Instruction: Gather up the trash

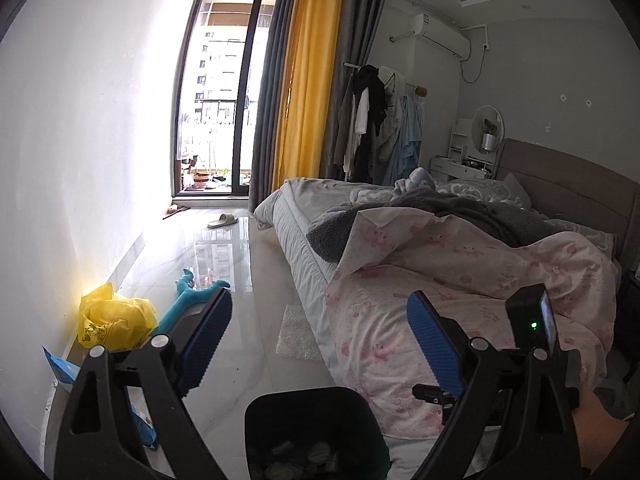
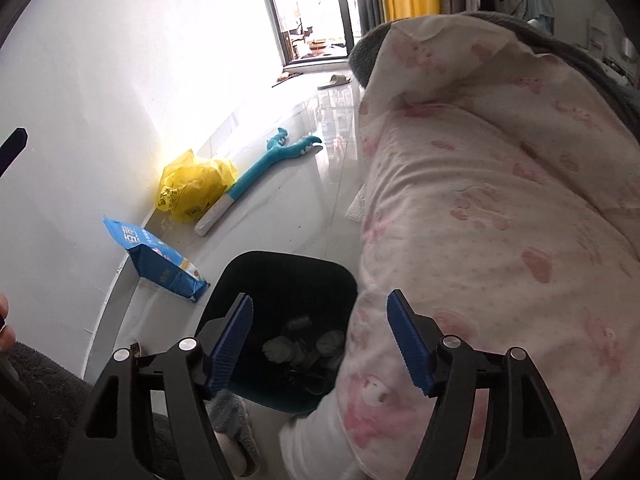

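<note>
- Left gripper [image 1: 320, 332]: jaws spread wide, nothing between the blue pads; held above the floor strip between wall and bed [image 1: 460, 280].
- Right gripper [image 2: 320, 344]: jaws likewise wide apart and empty, poised over the near rim of the black trash bin [image 2: 240, 276].
- Trash bin: stands on the floor against the bed's near corner; crumpled pale wads, probably tissues, lie inside.
- Remaining litter: yellow plastic bag [image 2: 196, 188] and blue snack packet [image 2: 160, 260] lie along the left wall, beyond and left of the bin.
- Governing relation: the blue packet is the nearer item, its long axis running near-right to far-left; the left gripper appears closer to it.
- Teal dinosaur toy [image 2: 276, 156]: beside the bag, likely not trash.
</note>
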Available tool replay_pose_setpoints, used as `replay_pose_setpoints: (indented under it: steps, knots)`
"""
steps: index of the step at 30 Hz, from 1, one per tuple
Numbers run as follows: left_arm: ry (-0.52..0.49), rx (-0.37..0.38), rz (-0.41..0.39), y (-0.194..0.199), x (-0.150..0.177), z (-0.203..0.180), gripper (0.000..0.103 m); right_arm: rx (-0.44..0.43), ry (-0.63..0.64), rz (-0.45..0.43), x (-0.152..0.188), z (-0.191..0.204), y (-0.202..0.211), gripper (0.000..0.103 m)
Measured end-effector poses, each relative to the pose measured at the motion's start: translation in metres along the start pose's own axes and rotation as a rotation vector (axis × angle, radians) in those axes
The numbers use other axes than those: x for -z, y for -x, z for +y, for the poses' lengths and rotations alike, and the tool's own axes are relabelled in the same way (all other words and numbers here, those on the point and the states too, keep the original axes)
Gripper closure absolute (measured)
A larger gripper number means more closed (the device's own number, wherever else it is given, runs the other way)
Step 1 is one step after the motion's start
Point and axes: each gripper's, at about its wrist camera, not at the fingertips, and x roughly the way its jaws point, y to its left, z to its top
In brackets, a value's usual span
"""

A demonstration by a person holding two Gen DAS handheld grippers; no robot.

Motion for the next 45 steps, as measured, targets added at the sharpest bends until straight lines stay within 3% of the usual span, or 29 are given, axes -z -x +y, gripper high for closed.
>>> replay_pose_setpoints:
  steps: [7, 13, 18, 22, 25, 31, 37, 45]
  knots:
    - [-0.058, -0.005, 0.019, 0.002, -0.002, -0.026, 0.006, 0.079, -0.044, -0.153, 0.02, -0.037, 0.074, 0.027]
    - [-0.073, -0.033, 0.006, 0.008, -0.003, -0.044, 0.003, 0.186, -0.036, -0.343, 0.041, -0.062, 0.158, 0.009]
    - [-0.055, -0.017, -0.011, 0.018, -0.002, -0.052, 0.003, 0.289, -0.038, -0.385, 0.065, -0.075, 0.2, 0.004]
    - [-0.042, 0.018, 0.023, 0.018, 0.003, -0.062, 0.003, 0.332, -0.088, -0.422, 0.086, -0.094, 0.23, 0.003]
    - [-0.076, 0.028, 0.002, 0.026, 0.003, -0.073, 0.003, 0.36, -0.108, -0.438, 0.102, -0.102, 0.246, 0.003]
    - [-0.127, 0.04, 0.032, 0.032, 0.019, -0.086, 0.003, 0.354, -0.13, -0.463, 0.132, -0.107, 0.268, 0.003]
    - [-0.17, -0.005, 0.041, 0.038, 0.028, -0.093, 0.003, 0.355, -0.137, -0.497, 0.148, -0.107, 0.276, 0.003]
    - [-0.126, -0.006, 0.01, 0.041, 0.028, -0.093, 0.003, 0.319, -0.085, -0.503, 0.149, -0.097, 0.271, 0.003]
